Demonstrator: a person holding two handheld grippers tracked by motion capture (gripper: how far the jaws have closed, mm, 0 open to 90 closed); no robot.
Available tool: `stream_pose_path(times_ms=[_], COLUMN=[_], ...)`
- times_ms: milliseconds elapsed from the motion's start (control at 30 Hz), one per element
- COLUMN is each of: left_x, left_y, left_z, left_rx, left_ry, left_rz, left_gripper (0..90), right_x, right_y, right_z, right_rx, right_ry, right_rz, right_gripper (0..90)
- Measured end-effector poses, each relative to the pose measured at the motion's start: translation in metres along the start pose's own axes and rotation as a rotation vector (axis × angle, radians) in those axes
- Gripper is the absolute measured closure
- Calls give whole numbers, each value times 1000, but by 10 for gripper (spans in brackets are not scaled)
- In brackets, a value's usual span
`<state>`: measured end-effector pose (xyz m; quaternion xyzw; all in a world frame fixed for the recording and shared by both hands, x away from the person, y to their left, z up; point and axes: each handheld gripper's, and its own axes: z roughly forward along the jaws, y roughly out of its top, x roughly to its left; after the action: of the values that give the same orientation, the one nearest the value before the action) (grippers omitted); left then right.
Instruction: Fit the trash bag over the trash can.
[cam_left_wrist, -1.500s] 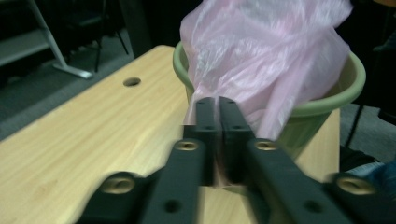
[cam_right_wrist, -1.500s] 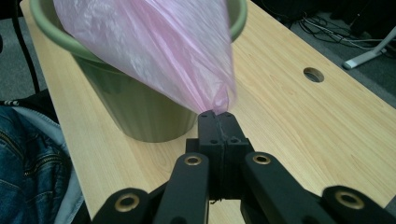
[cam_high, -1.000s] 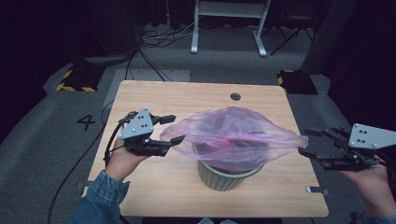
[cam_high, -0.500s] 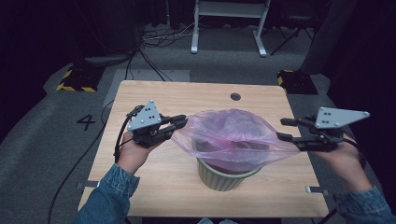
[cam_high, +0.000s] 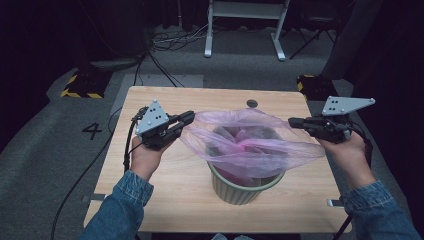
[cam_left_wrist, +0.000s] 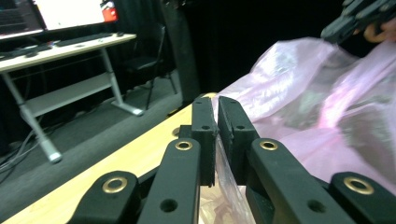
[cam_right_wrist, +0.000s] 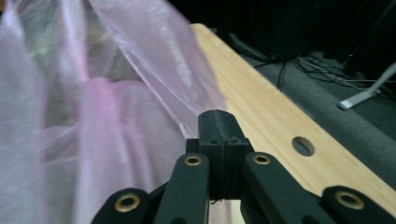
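Both grippers, left gripper (cam_high: 186, 120) and right gripper (cam_high: 294, 121), have just clamped onto the pink bag's (cam_high: 250, 145) rim, stretched above the green bin (cam_high: 245, 187).

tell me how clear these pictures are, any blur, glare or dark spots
High view: the table is evenly lit, the room behind falls to black, and the pink bag over the green bin shows soft sheen. Left gripper view: the near jaws are soft, and a monitor is blown out white. Right gripper view: the bag film at left is blurred and washed pale.
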<state>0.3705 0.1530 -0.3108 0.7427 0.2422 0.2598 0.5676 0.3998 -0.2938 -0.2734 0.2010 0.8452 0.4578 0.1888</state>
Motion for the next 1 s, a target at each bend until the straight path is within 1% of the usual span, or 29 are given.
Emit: stream_pose_path(times_ms=[67, 133, 167, 200, 233, 367, 433, 467, 533, 600, 667, 767, 800, 833, 900, 933, 1000], left_x=[3, 7, 9, 11, 11, 13, 14, 14, 15, 15, 12, 8, 6, 5, 1, -1, -4], left_y=[-3, -7, -10, -15, -18, -34, -40, -44, -49, -55, -61, -70, -72, -75, -79, -80, -80], left_z=[8, 17, 22, 28, 32, 50, 56, 59, 63, 67, 68, 68, 68, 67, 64, 63, 61], left_rx=[27, 63, 80, 108, 124, 196, 221, 229, 252, 276, 300, 339, 344, 346, 350, 347, 332], left_ry=[18, 43, 47, 51, 52, 40, 39, 36, 33, 17, -2, -26, -38, -47, -67, -71, -70], left_rz=[-3, -5, -8, -16, -20, -37, -42, -53, -56, -60, -58, -51, -51, -58, -59, -57, -58], left_gripper=[852, 852, 852, 853, 853, 855, 863, 863, 876, 890, 893, 895, 895, 895, 895, 894, 892], right_x=[-8, -16, -20, -24, -28, -35, -38, -40, -43, -45, -45, -40, -38, -35, -29, -26, -21], right_y=[-1, -3, -4, -6, -9, -20, -25, -28, -33, -40, -47, -61, -66, -71, -80, -85, -91], right_z=[7, 15, 20, 25, 32, 55, 66, 72, 79, 89, 96, 106, 109, 110, 110, 110, 107], right_rx=[8, 17, 25, 36, 48, 93, 115, 124, 126, 135, 157, 212, 231, 242, 250, 253, 257], right_ry=[-17, -21, -24, -22, -19, -22, -23, -24, -28, -28, -20, -10, 0, 11, 40, 58, 62], right_rz=[20, 42, 56, 73, 92, 122, 138, 150, 172, 202, 217, 228, 232, 233, 236, 237, 224], right_gripper=[900, 900, 900, 900, 900, 900, 900, 900, 900, 900, 900, 900, 900, 900, 900, 900, 900])
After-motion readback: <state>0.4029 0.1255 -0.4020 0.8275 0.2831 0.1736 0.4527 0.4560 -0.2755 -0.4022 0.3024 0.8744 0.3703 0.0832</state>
